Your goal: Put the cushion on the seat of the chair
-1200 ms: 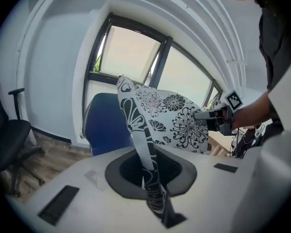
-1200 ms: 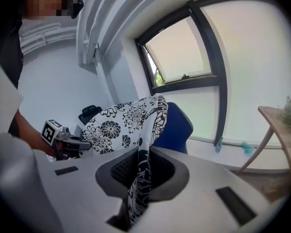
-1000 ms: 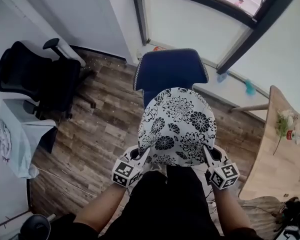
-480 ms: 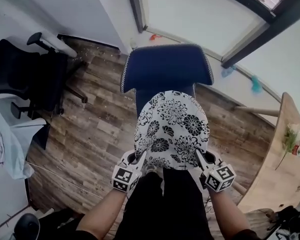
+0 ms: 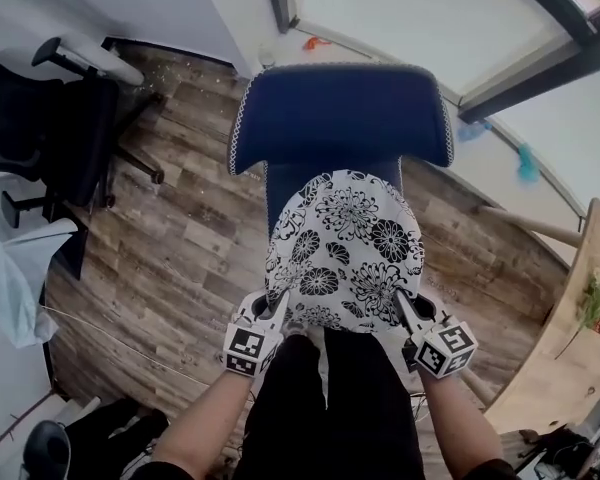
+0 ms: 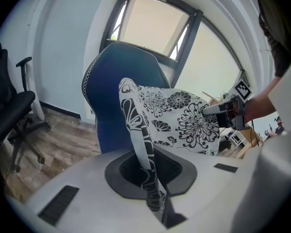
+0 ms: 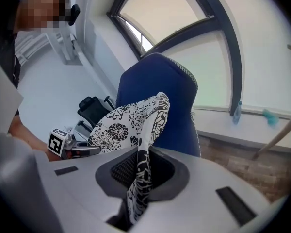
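The black-and-white flowered cushion [image 5: 345, 248] is over the seat of the blue chair [image 5: 340, 118]. Its long axis runs from the person toward the backrest, rounded end farthest. The left gripper [image 5: 277, 310] and right gripper [image 5: 408, 313] each clamp a near corner. Under the chair lies wood-plank floor [image 5: 180, 238]; behind it, a window [image 5: 380, 18].
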The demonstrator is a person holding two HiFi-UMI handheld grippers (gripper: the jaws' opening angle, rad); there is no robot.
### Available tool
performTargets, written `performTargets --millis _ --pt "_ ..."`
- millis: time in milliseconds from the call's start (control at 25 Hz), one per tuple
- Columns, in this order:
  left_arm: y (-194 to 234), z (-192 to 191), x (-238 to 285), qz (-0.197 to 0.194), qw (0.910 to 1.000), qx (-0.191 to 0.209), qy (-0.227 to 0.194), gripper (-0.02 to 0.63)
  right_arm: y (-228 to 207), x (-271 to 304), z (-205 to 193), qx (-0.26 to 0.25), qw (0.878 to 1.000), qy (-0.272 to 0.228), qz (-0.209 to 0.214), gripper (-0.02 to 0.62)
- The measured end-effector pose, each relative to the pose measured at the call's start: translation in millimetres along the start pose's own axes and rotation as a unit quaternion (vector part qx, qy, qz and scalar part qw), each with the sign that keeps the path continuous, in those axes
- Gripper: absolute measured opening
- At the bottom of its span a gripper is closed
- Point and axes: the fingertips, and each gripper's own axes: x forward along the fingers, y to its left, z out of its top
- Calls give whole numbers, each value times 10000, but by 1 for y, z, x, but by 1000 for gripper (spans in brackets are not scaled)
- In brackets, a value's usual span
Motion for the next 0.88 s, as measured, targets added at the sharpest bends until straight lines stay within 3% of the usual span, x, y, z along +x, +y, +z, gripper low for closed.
performTargets --millis 880 --pt "52 -62 105 295 9982 -89 509 17 -86 85 -49 304 9986 431 0 49"
